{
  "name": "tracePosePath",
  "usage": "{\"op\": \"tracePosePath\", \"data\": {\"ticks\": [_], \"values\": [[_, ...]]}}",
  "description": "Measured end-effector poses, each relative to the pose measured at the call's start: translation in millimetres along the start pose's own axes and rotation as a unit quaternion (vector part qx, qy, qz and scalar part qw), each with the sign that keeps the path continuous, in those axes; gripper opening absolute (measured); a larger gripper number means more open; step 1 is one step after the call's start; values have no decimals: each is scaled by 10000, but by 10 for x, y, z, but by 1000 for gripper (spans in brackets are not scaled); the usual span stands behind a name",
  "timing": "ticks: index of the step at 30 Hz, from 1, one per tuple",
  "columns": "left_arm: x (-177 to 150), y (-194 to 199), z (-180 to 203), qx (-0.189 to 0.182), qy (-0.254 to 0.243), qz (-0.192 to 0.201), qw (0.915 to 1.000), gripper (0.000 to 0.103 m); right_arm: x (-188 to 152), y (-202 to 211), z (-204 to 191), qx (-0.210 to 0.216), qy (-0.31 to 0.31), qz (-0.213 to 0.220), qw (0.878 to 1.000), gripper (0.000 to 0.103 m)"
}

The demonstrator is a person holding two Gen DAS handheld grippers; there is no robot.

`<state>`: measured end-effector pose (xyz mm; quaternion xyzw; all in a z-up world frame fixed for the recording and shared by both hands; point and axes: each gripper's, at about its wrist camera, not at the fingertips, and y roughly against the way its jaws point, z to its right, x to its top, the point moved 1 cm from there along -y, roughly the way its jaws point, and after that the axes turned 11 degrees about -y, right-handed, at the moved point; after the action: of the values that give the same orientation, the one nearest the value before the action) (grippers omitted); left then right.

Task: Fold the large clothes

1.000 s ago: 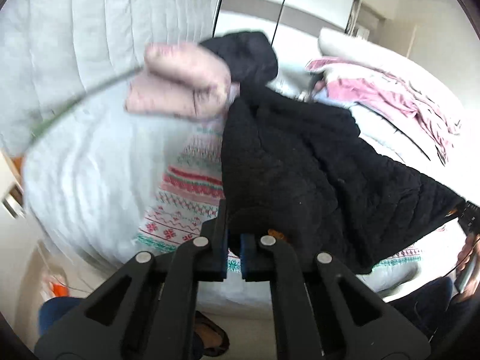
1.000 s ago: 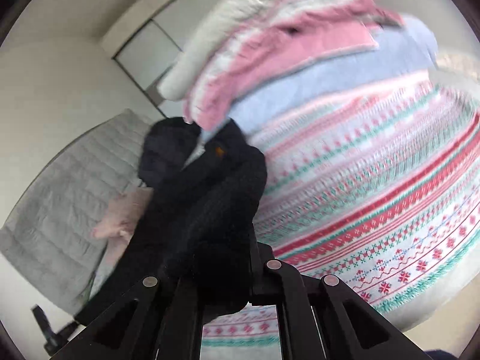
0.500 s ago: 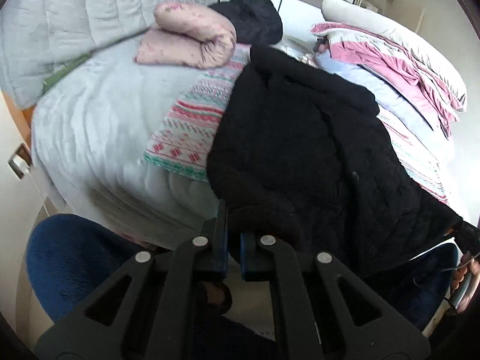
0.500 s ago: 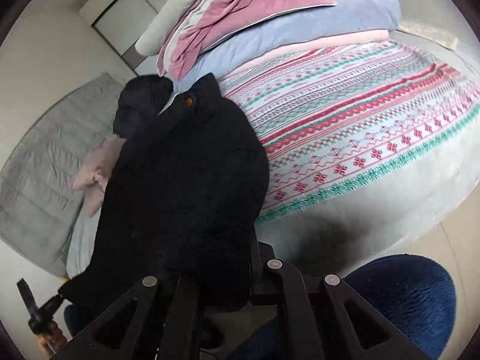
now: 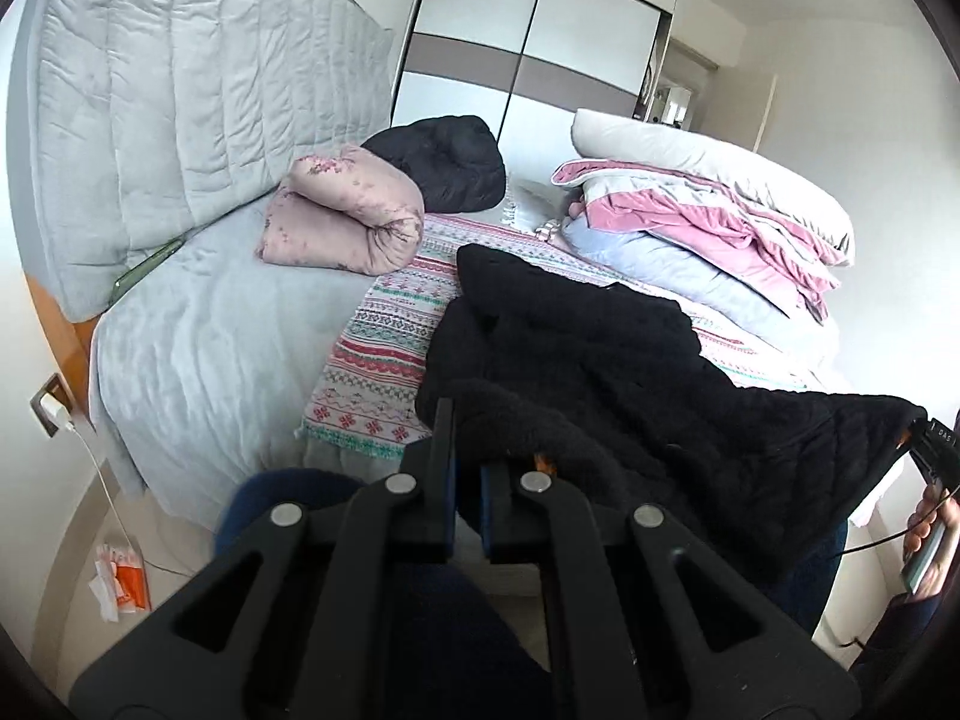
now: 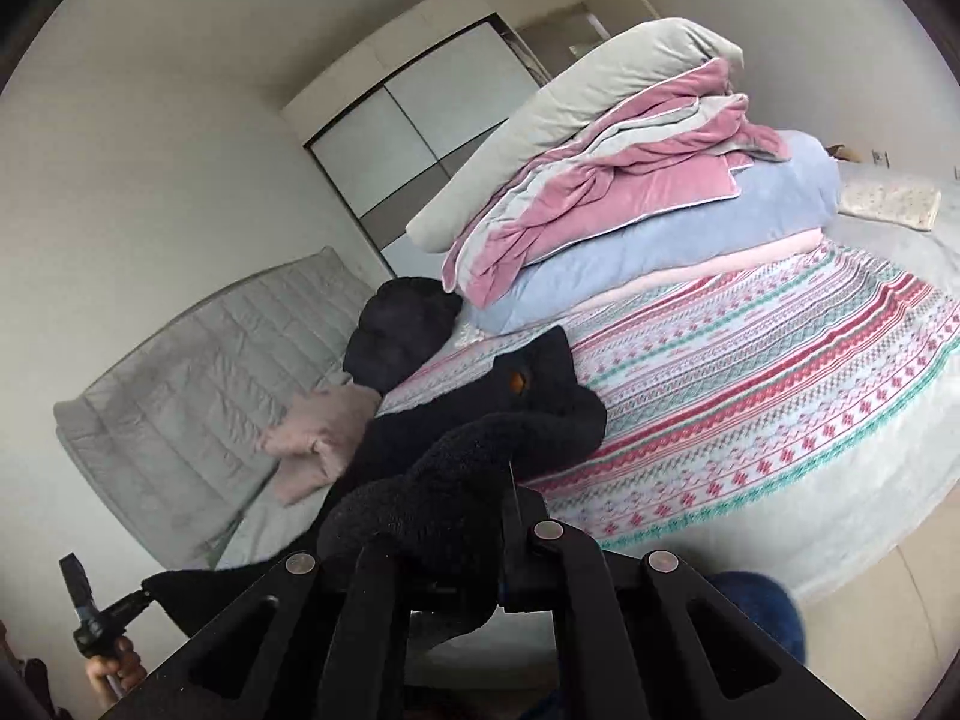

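A large black fleece garment (image 5: 606, 372) lies spread over the patterned blanket (image 5: 378, 360) on the bed, its near edge hanging toward me. My left gripper (image 5: 465, 468) is shut on one near corner of the garment. My right gripper (image 6: 444, 546) is shut on the other near corner, which bunches over its jaws; the garment also shows in the right wrist view (image 6: 480, 450). The right gripper shows at the far right of the left wrist view (image 5: 933, 450), and the left gripper at the lower left of the right wrist view (image 6: 96, 612).
A rolled pink blanket (image 5: 342, 222) and a black bundle (image 5: 444, 162) lie near the grey headboard (image 5: 180, 108). A stack of pillows and pink and blue bedding (image 5: 708, 216) fills the bed's far side. My blue-clad knee (image 5: 282, 504) is below the bed edge. A wardrobe (image 5: 528, 60) stands behind.
Both grippers have pulled back and lifted with the garment's near edge; the view has swung up, so the bed now lies farther away. Both stay shut on the fabric.
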<state>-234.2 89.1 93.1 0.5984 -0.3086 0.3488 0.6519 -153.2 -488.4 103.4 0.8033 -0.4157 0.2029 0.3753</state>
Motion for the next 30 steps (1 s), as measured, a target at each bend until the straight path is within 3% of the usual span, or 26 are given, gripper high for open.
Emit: {"op": "tracePosePath", "data": {"ticks": [3,6,8,12,15,19,22,24,25,26,27,28,30], "values": [[130,-313,-39,-65,151,-222,9996,7,21,-329,112,-156,-311,-447,9984,6],[280,-635,-92,-353,304,-423,9980,7,55,-672,201,-11,-708,-783,9944,6],[462,-860,-132,-517,395,-509,9966,7,163,-847,225,108,-859,-738,9935,7],[1113,-1313,-261,-589,653,-269,9958,7,571,-1217,238,328,-1080,-429,9927,7],[1613,-1650,-396,-666,1140,-85,9912,7,990,-1811,318,458,-1343,-312,9894,8],[2324,-2512,-479,-238,1669,-116,9856,7,1352,-2794,614,144,-1571,-277,9871,8],[2556,-3311,-545,114,1727,-351,9843,8,1716,-3701,657,-466,-1549,-497,9856,9],[2538,-3786,-609,69,1627,-597,9848,12,1750,-4353,892,-933,-1765,-949,9753,10],[2395,-4137,-661,37,1604,-882,9831,15,1701,-4568,1020,-1116,-1867,-1179,9689,12],[2261,-4400,-708,-8,1581,-1259,9794,25,1589,-4857,1210,-1372,-2001,-1514,9582,14],[2134,-4645,-749,-47,1589,-1773,9712,28,1467,-5101,1387,-1616,-2107,-1896,9453,20],[2025,-4816,-802,-94,1705,-2127,9621,28,1395,-5237,1526,-1641,-2298,-2191,9339,24],[1966,-4887,-905,-100,1877,-2094,9596,29,1408,-5271,1733,-1160,-2942,-2283,9208,31]]}}
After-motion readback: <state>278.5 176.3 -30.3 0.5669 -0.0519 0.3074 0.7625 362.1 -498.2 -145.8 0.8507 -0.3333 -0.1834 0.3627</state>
